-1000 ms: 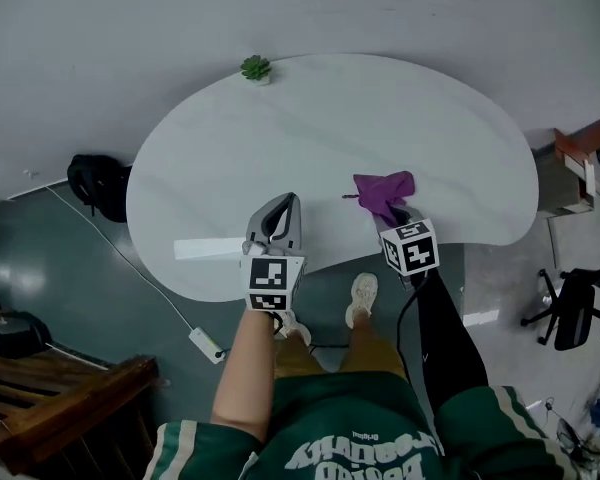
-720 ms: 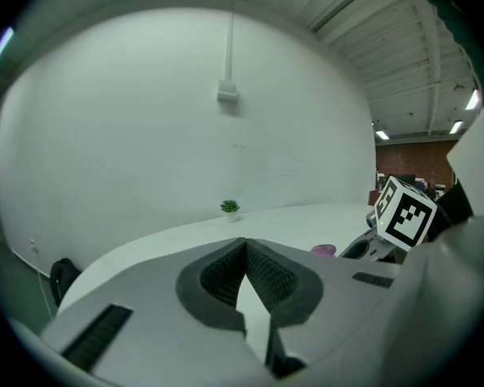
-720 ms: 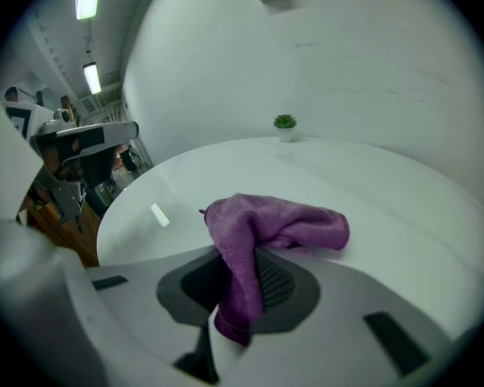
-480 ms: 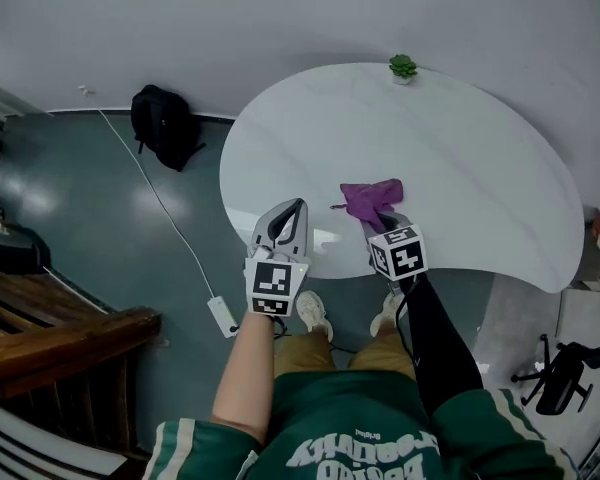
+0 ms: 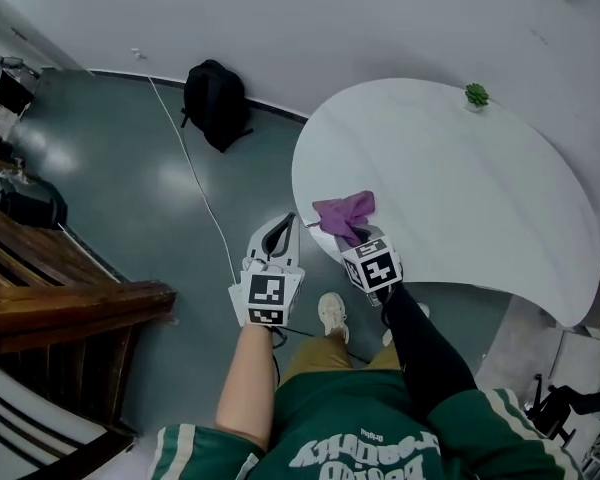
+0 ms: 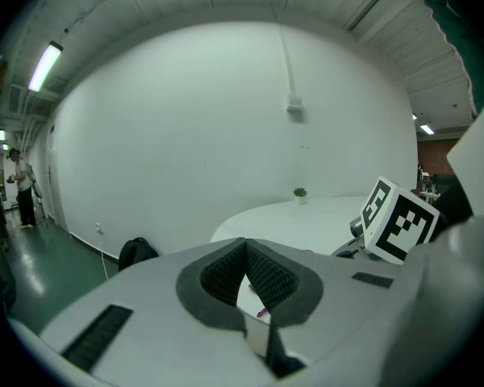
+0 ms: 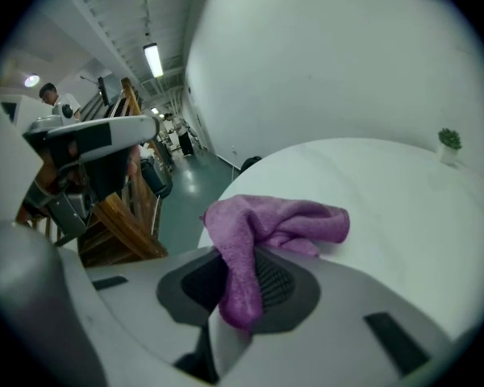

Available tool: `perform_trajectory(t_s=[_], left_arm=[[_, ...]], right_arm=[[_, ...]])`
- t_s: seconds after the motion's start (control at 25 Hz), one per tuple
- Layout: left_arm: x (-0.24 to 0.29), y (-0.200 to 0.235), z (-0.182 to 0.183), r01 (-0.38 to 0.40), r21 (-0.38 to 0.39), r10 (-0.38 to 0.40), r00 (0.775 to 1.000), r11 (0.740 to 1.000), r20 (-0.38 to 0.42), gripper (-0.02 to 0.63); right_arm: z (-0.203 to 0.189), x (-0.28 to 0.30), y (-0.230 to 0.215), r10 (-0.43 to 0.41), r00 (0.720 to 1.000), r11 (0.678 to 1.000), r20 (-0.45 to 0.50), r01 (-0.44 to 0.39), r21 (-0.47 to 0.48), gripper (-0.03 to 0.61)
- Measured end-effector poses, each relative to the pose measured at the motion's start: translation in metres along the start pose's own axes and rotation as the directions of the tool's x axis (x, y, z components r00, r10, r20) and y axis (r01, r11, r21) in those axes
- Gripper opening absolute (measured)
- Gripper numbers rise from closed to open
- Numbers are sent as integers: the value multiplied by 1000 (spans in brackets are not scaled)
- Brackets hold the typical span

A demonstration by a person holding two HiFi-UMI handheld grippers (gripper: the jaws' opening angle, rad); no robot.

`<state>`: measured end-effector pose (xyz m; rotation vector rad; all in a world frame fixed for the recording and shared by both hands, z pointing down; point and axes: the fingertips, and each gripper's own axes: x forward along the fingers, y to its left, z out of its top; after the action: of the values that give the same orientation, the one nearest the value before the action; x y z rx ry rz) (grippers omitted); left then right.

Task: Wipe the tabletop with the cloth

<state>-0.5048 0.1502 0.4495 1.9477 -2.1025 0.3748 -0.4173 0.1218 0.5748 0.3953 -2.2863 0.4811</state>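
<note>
Your right tool point(image 5: 350, 238) is clenched on the purple cloth point(image 5: 342, 209), which lies at the worktop's point(image 5: 460, 188) left edge. Your left tool point(image 5: 283, 226) has its jaws pressed together around nothing, over the floor just off that edge. Open surface runs from the cloth to the small plant point(image 5: 476, 95) at the far rim.

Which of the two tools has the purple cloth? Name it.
The right tool: its jaws are shut on the purple cloth. The left tool is shut on nothing.
</note>
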Motion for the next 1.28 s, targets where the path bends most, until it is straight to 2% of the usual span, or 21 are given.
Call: perform_trajectory(t_s=[0.2,0.32,0.44,0.6,0.8,1.0,1.28], left_arm=[[-16,14,-8,-15,-24,15,1000,1000,-9,-5],[-14,8,-7,13,-17,-13,1000,1000,-6,-5],[-1,-15,4,51,0,-51,999,999,12,-5],[22,-63,37,106,40,-108,992,994,62,-5],[52,-154,78,200,101,-211,971,974,109,-5],[75,-268,108,276,146,-296,946,950,134,-5],[98,-460,132,434,207,-466,874,877,142,-5]], right_arm=[[6,3,19,7,1000,1000,16,-7,-16,74],[14,-16,12,-38,995,999,88,39,-15,75],[21,-52,-11,-96,979,995,180,97,1,75],[26,-113,-60,-188,942,982,279,185,38,74],[7,-206,-132,-324,878,946,351,312,94,74],[-37,-303,-208,-429,823,903,373,405,145,75],[-135,-443,-310,-591,722,807,361,531,259,75]])
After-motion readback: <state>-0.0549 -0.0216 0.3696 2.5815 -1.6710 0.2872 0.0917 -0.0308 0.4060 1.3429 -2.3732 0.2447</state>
